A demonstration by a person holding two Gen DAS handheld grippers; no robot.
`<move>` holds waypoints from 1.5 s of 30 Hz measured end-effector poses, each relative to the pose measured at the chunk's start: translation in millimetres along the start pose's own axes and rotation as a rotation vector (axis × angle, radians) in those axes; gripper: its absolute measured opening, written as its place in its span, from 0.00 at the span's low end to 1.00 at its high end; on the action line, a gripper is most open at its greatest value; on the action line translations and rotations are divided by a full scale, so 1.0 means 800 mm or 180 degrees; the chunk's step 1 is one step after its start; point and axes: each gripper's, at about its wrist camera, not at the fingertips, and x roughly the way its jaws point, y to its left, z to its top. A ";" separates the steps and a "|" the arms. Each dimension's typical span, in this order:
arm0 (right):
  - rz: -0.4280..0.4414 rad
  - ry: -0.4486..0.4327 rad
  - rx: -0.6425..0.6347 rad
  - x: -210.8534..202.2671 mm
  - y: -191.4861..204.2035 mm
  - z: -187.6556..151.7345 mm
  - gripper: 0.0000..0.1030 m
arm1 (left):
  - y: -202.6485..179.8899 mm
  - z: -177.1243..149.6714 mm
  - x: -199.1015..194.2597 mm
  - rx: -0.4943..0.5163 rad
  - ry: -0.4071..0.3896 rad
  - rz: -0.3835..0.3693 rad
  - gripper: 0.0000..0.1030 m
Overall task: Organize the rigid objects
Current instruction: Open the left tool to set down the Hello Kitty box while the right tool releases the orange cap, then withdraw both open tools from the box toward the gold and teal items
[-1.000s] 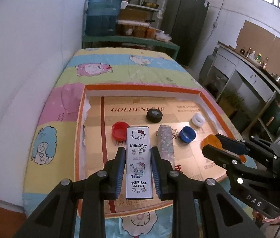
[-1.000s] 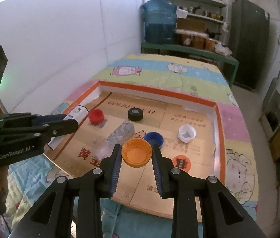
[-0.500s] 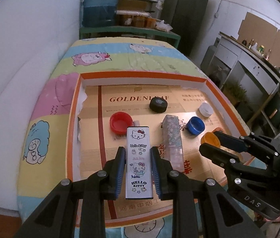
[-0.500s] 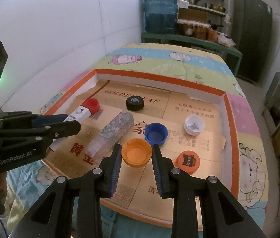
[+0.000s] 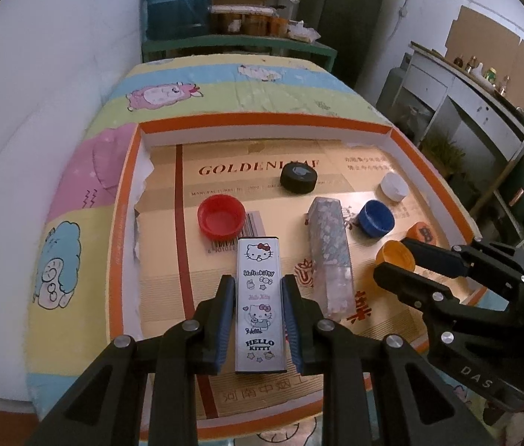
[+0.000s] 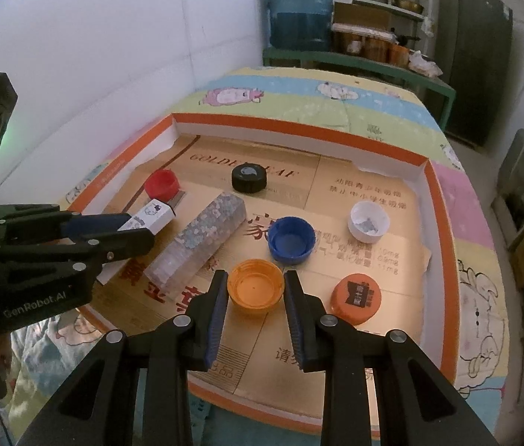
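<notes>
Two grippers work over an orange-rimmed tray (image 5: 124,223): left gripper (image 5: 258,319) clamps a Hello Kitty box (image 5: 260,297); right gripper (image 6: 256,297) pinches an orange cap (image 6: 255,290) (open side up). Both seem mid-carry; next, set each down.

Hello Kitty box (image 5: 260,297) and upturned orange cap (image 6: 255,287) low over shallow tray (image 6: 434,193), other caps scattered.

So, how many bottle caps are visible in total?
6: red cap far left, black cap far centre, blue cap centre, white cap right, orange cap in right jaws, printed orange cap near right.
</notes>
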 end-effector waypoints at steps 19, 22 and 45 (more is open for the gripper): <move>-0.0022 0.0048 -0.0020 0.007 0.002 -0.002 0.30 | 0.002 0.000 0.000 0.0024 -0.0028 0.0001 0.34; -0.0030 0.0046 -0.0020 0.007 0.002 -0.002 0.30 | 0.002 0.000 -0.003 0.0022 -0.0051 0.0012 0.35; -0.0121 -0.0114 -0.0015 -0.032 0.007 -0.004 0.38 | -0.008 -0.006 -0.044 0.0017 -0.0275 -0.0005 0.35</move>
